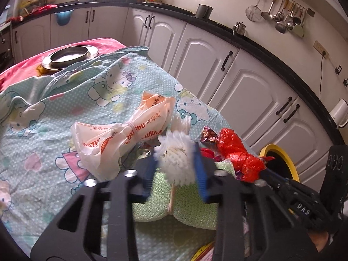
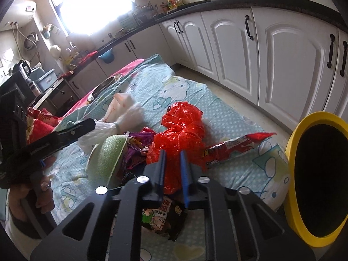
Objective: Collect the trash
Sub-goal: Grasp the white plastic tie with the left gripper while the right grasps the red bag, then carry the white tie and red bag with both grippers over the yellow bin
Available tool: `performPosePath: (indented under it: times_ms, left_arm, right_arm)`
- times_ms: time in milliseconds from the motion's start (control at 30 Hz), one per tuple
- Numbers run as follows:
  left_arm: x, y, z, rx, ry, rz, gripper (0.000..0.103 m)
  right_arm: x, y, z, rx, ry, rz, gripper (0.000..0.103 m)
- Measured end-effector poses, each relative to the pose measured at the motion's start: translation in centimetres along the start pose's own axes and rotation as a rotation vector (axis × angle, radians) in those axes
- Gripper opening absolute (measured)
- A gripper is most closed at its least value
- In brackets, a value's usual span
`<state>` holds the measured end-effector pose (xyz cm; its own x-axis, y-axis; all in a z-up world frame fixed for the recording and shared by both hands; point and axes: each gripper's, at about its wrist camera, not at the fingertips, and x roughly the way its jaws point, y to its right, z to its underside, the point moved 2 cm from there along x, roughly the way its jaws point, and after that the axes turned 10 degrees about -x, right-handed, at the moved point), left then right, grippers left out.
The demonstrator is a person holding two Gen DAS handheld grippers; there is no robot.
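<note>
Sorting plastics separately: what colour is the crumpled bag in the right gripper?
Red, glossy plastic bag; clearest in the right wrist view.

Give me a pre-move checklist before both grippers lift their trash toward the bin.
1. Left gripper closed on the white foam net: ok.
2. Right gripper pinching the red bag: ok, jaws nearly together on it.
3. Bin mouth open, beside the table: ok.
4. Red bag free of the snack wrapper: cannot tell, they touch.
5. Foam net free of the green net below: cannot tell.
</note>
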<state>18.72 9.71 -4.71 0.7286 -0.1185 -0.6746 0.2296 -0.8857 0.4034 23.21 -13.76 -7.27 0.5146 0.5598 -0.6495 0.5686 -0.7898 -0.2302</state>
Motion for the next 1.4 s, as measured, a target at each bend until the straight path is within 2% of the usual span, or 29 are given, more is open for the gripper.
performPosePath:
  times_ms: [33, 133, 400, 733, 1400]
  left_arm:
    - [-0.1, 0.0, 0.0, 0.003, 0.000, 0.004, 0.008]
    - [-0.6, 0.1, 0.1, 0.011, 0.020, 0.017, 0.005]
    - [-2.9, 1.0, -0.4, 0.023, 0.071, 0.062, 0.004]
    - [-5.7, 5.4, 0.1, 0.103, 0.126, 0.130, 0.004]
    - [-4.6, 13.3, 3.9, 0.224, 0.080, 0.208, 0.004]
  right_arm:
    - [-0.2, 0.0, -0.1, 0.000, 0.007, -0.003, 0.008]
    - [-1.0, 0.0, -0.2, 0.002, 0.037, -0.003, 0.006]
    - [-3.7, 0.2, -1.1, 0.015, 0.110, -0.009, 0.006]
    - [-7.9, 1.3, -1.5, 0.002, 0.193, 0.033, 0.005]
    - [-14.5, 6.6, 0.8, 0.064, 0.263, 0.139, 0.005]
